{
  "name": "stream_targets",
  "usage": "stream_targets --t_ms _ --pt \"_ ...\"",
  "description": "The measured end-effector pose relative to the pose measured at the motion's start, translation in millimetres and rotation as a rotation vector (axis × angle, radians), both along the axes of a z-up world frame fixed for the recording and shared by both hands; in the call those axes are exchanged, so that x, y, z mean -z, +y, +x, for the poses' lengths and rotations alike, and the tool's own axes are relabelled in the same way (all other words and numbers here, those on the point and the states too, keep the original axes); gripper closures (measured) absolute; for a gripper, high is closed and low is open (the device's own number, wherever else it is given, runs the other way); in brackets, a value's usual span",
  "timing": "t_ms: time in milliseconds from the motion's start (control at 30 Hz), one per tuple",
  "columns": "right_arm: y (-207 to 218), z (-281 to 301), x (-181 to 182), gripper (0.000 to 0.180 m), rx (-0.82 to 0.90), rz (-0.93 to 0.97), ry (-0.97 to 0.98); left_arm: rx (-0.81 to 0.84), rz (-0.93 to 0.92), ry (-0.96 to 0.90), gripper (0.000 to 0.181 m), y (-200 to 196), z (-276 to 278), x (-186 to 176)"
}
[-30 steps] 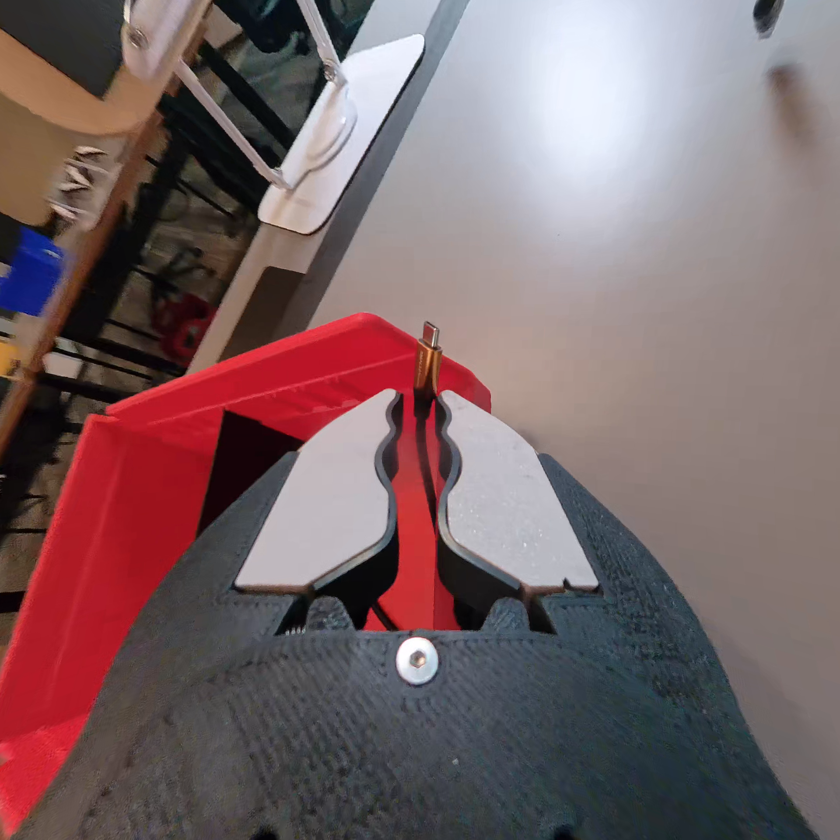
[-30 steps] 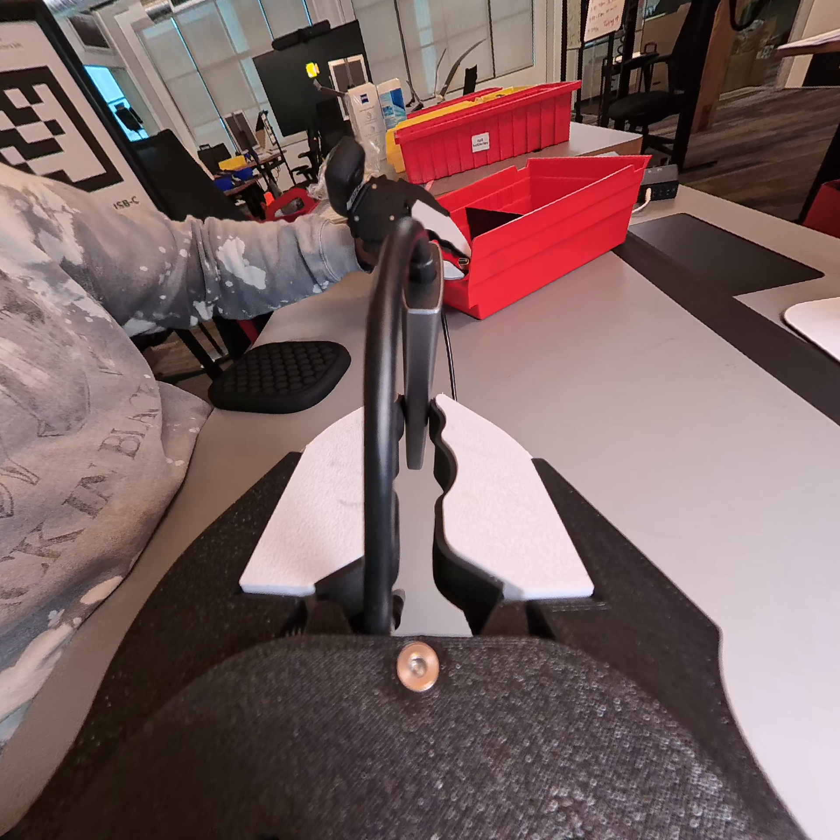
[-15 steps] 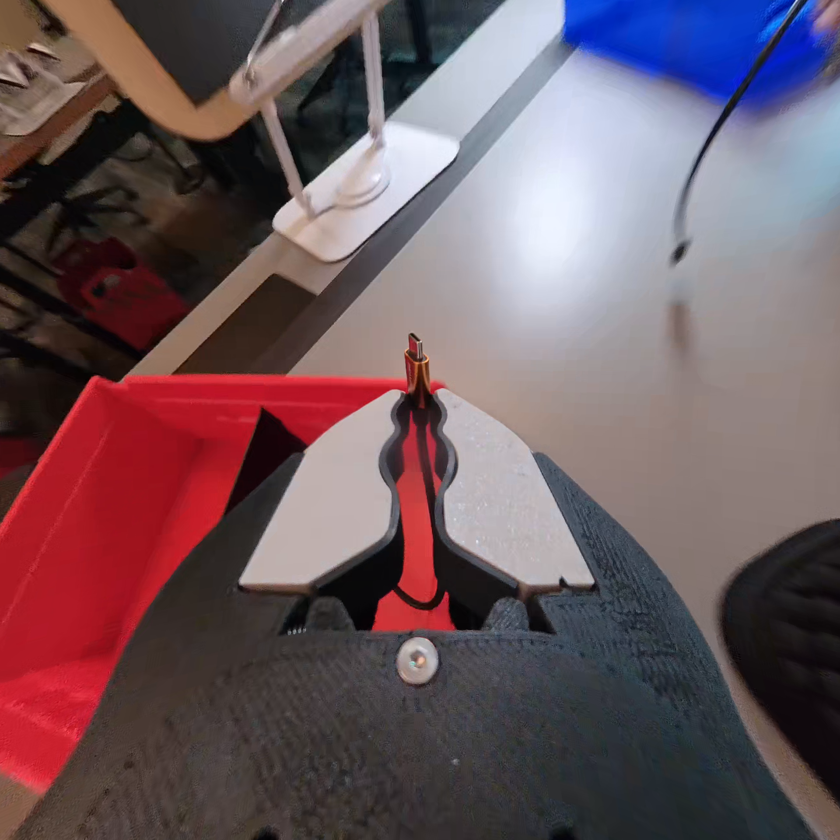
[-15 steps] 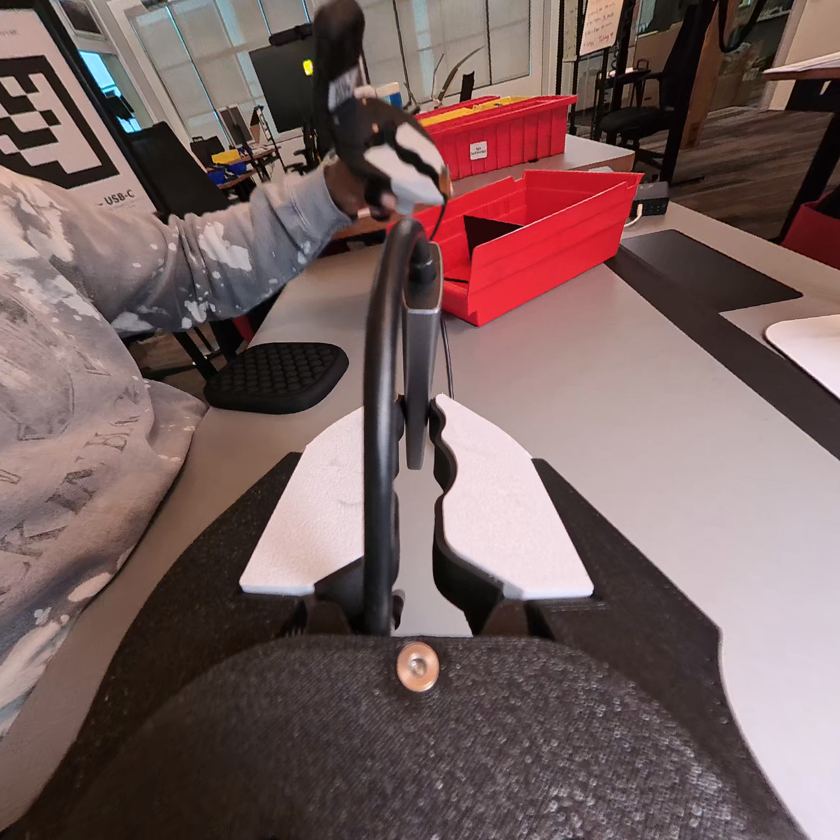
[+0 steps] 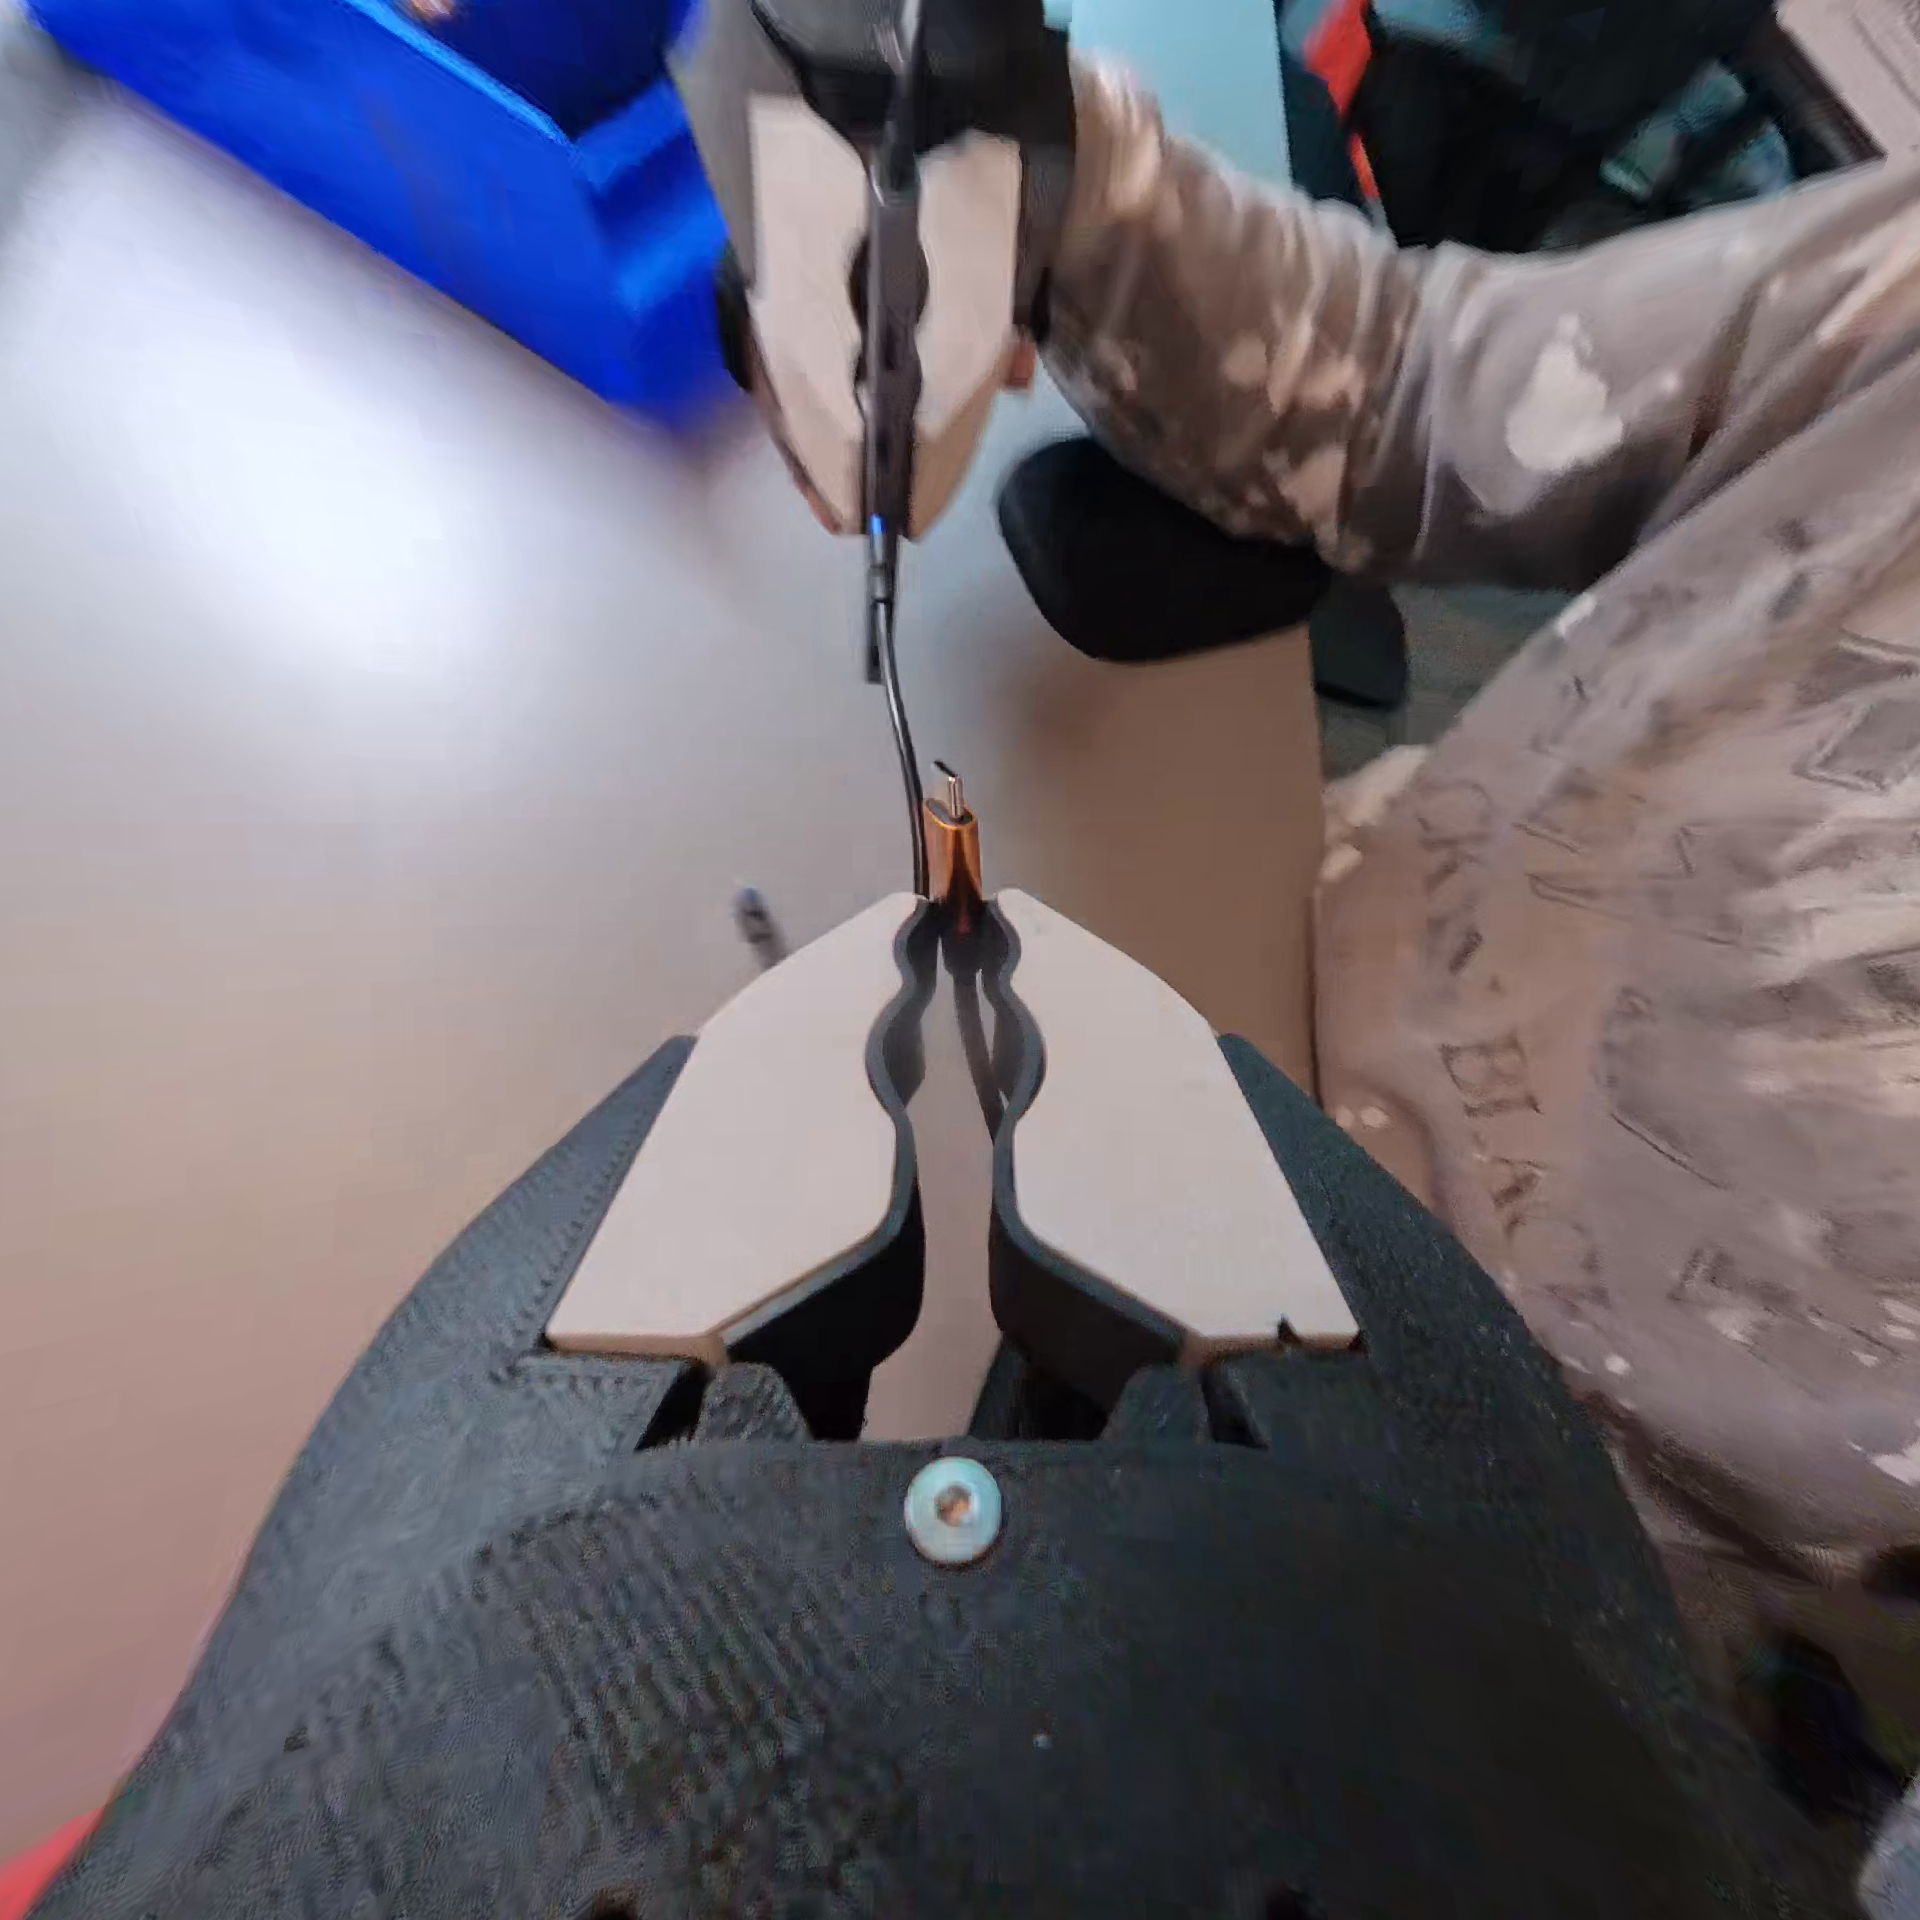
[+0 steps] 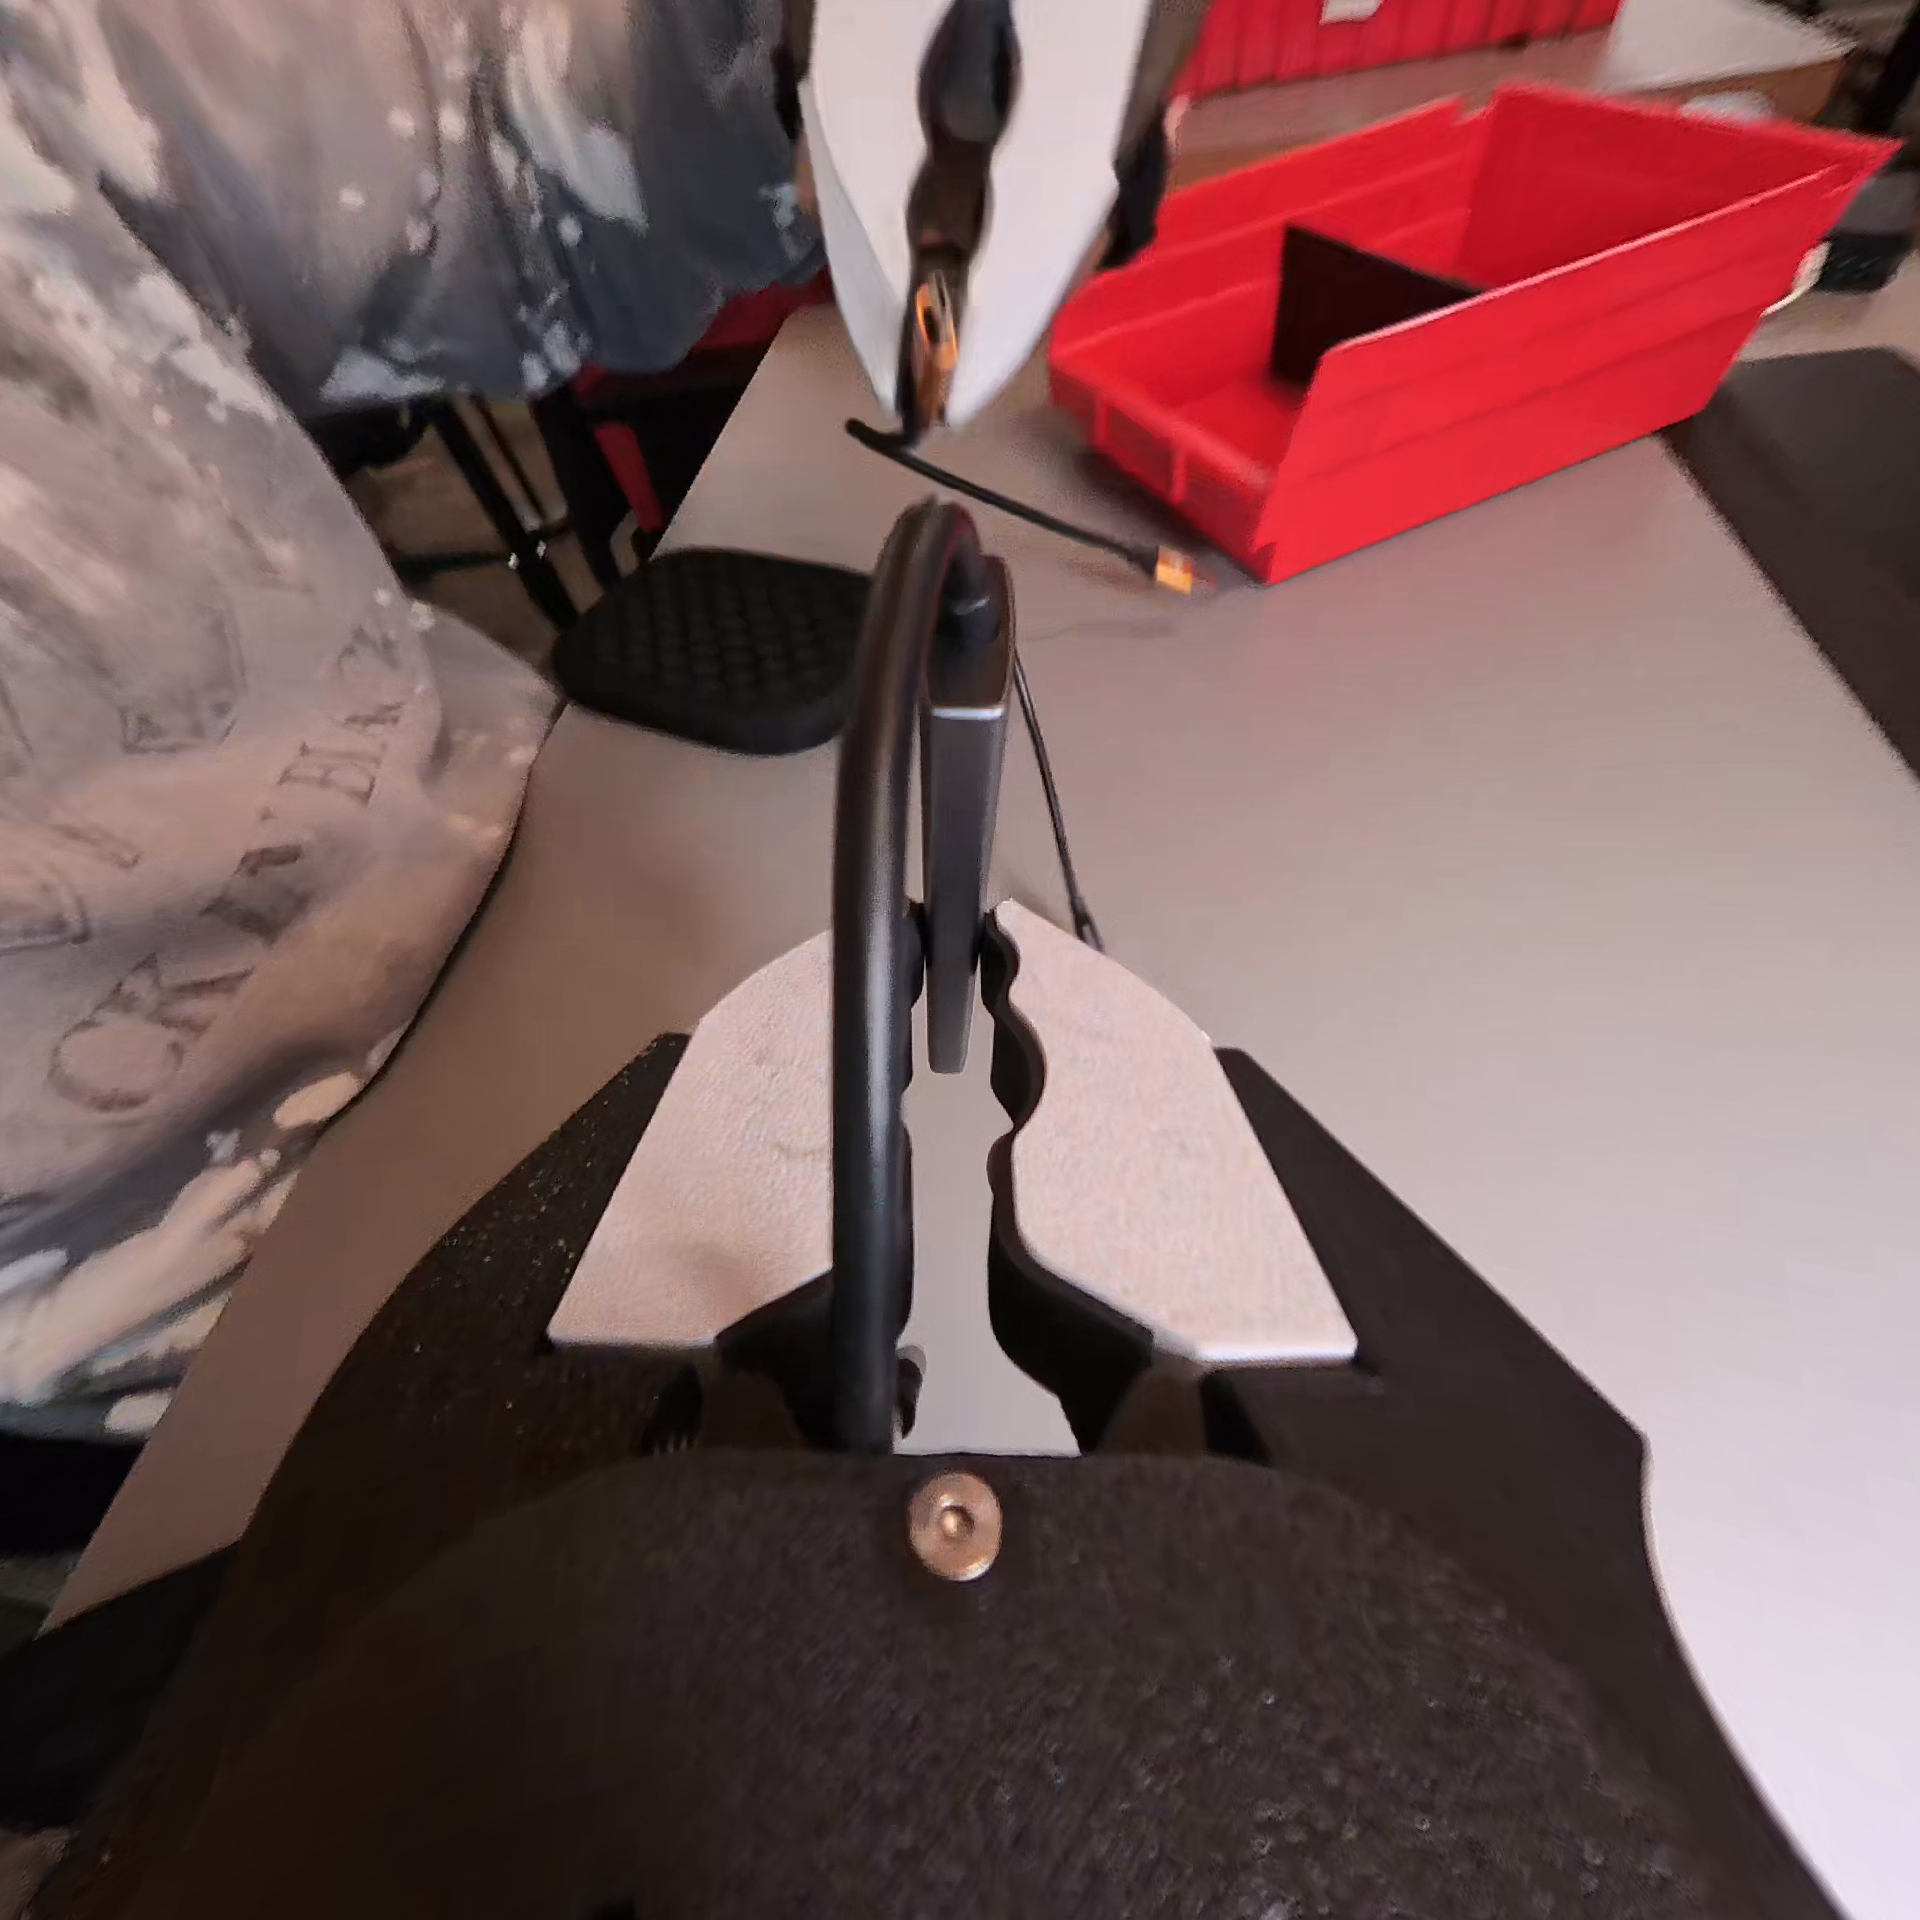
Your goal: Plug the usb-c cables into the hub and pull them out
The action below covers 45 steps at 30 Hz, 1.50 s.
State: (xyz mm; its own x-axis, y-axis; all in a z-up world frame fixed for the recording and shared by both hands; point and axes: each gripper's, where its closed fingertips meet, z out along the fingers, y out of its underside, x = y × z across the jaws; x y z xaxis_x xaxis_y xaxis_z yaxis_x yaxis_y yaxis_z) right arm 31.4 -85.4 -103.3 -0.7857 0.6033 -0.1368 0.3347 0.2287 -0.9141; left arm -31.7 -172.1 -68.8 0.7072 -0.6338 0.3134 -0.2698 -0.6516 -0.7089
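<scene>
left gripper fingers pinched narrow on an orange plug; the metal tip sticks out past the fingertips, pointing toward the right gripper. a thin black cable runs back from the plug between the left fingers.

right gripper fingers close together, clamping a slim grey hub held on edge, its far end sticking out forward. the hub's thick black lead loops from that far end back over the left finger toward the gripper body.

in the left wrist view, the hub end shows at the right gripper's fingertips, with a dark cord hanging below it down toward the orange plug. plug and hub are near, facing each other, not touching.

in the right wrist view, the left gripper hovers above and beyond the hub, blurred. a second orange plug on a black cable lies on the grey table, just in front of a red bin with a black divider.

blue bin at the far edge of the table in the left wrist view. black padded rest at the table edge. the person's mottled sleeve reaches to the right gripper.
</scene>
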Motion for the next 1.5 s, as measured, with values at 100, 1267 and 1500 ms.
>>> stream_targets --t_ms 100,1267,1500 --pt "-11.9 11.8 8.5 0.17 -0.072 0.054 -0.06 0.117 -0.153 -0.001 0.172 3.3 33.5 30.3" --pt "-46.5 23.8 51.6 0.171 -0.202 0.373 -0.153 0.257 -0.511 0.058 0.173 10.4 70.6 74.7" --pt "-42.6 21.0 48.9 0.171 -0.179 0.328 -0.16 0.18 -0.455 0.042 0.173 18.1 66.4 70.2"
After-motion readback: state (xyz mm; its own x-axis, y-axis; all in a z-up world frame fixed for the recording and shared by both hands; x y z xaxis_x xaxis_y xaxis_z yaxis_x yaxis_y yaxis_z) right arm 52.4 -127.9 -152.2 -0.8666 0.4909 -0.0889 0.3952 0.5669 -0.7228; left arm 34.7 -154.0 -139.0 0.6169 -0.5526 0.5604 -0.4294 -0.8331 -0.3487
